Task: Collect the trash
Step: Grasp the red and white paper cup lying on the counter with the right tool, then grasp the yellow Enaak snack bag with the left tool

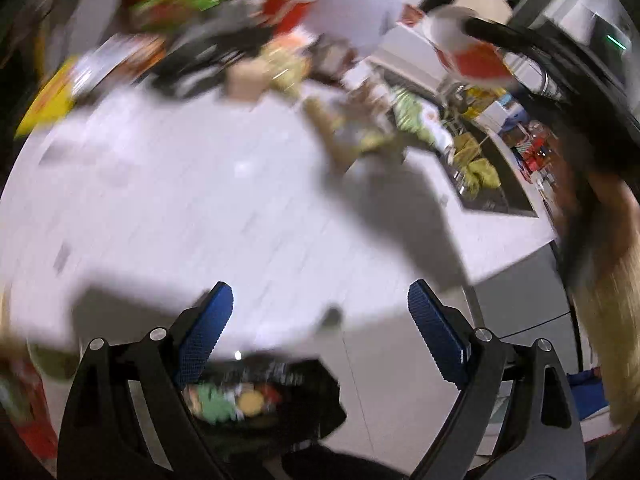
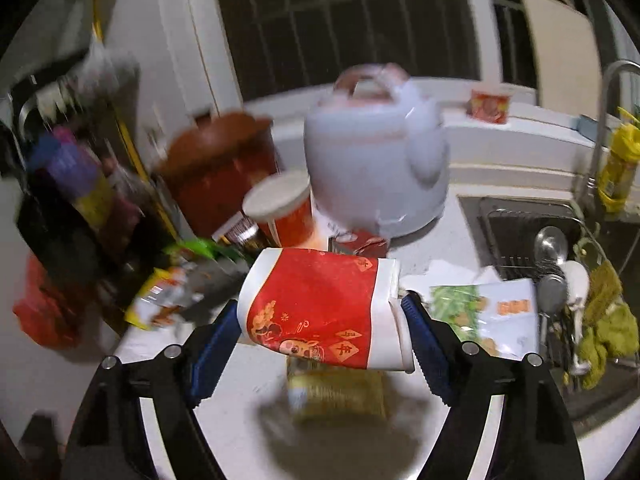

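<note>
A red and white paper cup lies sideways in the air above the white counter, with my right gripper shut on it, one blue pad at each end. The same cup shows at the upper right of the blurred left wrist view, held by the dark right gripper. My left gripper is open with nothing between its pads, over the counter's near edge. Below it a black trash bag gapes with colourful litter inside.
A yellow packet lies under the held cup and a green and white wrapper beside the sink. Behind stand another red cup, a white rice cooker and a brown pot. More wrappers litter the counter.
</note>
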Demonstrator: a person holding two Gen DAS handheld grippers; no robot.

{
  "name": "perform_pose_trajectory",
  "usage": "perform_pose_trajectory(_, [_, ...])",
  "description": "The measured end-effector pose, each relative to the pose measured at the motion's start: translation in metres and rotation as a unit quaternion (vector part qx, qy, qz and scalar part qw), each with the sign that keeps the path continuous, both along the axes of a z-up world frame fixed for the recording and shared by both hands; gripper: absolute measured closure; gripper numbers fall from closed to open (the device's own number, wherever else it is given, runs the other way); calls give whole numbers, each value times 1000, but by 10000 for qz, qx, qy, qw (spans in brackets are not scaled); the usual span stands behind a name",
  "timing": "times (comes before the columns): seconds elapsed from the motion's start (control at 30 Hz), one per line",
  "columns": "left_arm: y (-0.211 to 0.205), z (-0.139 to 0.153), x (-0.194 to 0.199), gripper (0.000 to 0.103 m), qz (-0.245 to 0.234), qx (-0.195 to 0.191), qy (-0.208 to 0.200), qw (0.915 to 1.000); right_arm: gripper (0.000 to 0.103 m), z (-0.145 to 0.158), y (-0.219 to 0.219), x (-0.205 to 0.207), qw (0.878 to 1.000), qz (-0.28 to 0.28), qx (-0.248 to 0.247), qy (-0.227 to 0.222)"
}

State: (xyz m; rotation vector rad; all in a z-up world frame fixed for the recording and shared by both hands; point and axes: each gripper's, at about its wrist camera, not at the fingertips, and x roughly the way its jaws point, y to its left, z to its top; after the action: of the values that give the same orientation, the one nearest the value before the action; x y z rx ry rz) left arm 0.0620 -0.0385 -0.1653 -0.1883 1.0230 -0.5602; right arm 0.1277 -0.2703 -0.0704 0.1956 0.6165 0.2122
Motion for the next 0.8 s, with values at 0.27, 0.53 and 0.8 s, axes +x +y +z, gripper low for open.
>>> perform_pose_trajectory(0.27, [-95, 1, 110, 16, 477, 97, 297, 9984, 24, 4, -60, -75, 9986, -426, 324, -18])
perform_pose_trajectory(0.53, [-144, -13, 158, 14, 1370, 1358, 446, 9802, 24, -20, -92, -105, 9963, -505, 671, 163])
perform_pose_trajectory(0.8, [-169, -19, 153, 21, 1395, 2156, 69, 9664, 24, -32, -98, -102, 9955, -278, 875, 243])
